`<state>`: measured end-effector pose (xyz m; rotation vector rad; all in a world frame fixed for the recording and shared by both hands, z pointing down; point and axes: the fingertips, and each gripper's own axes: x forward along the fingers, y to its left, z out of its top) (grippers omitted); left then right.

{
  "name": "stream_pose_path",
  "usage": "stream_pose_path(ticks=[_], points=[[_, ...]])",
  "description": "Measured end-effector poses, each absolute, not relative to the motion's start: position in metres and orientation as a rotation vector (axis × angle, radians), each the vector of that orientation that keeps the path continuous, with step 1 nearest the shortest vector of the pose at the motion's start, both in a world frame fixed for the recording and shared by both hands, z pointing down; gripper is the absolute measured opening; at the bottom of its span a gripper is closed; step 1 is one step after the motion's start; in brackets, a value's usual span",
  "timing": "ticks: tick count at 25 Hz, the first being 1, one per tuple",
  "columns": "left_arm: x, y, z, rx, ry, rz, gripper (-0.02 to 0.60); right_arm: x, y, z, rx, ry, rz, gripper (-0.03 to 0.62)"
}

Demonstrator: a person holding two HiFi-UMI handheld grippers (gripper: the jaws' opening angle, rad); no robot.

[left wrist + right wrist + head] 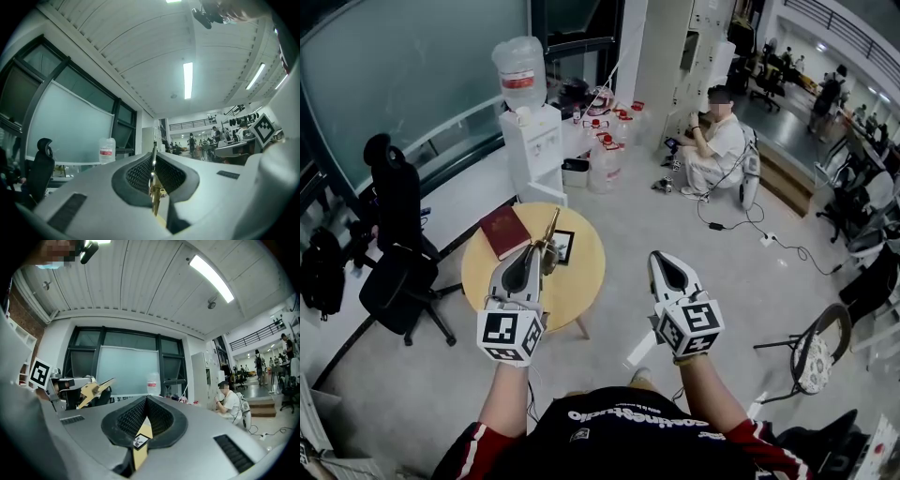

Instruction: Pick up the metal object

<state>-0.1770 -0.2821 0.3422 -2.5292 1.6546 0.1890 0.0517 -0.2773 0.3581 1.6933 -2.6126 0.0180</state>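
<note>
The metal object (550,239) is a slim brass-coloured piece, held up above the round wooden table (487,281). My left gripper (532,255) is shut on it, and its upper end sticks out past the fingertips. In the left gripper view the brass piece (154,190) stands edge-on between the closed black pads of the left gripper (153,157). My right gripper (661,260) hangs to the right of the table, shut with nothing in it. The right gripper view shows the closed right gripper (146,399) and, at the left, the brass piece (96,390) in the other gripper.
A red book (504,232) and a black-framed card (564,246) lie on the table. A black office chair (394,253) stands to its left, a water dispenser (532,141) and water bottles (605,150) behind. A person (717,141) sits on the floor beyond; another chair (816,352) is at right.
</note>
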Motion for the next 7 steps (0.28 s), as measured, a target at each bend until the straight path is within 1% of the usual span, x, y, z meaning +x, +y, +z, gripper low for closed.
stream_pose_path(ticks=[7], points=[[-0.1751, -0.2815, 0.341, -2.536, 1.648, 0.197, 0.031, 0.0518, -0.277, 0.3572, 1.696, -2.611, 0.021, 0.028]])
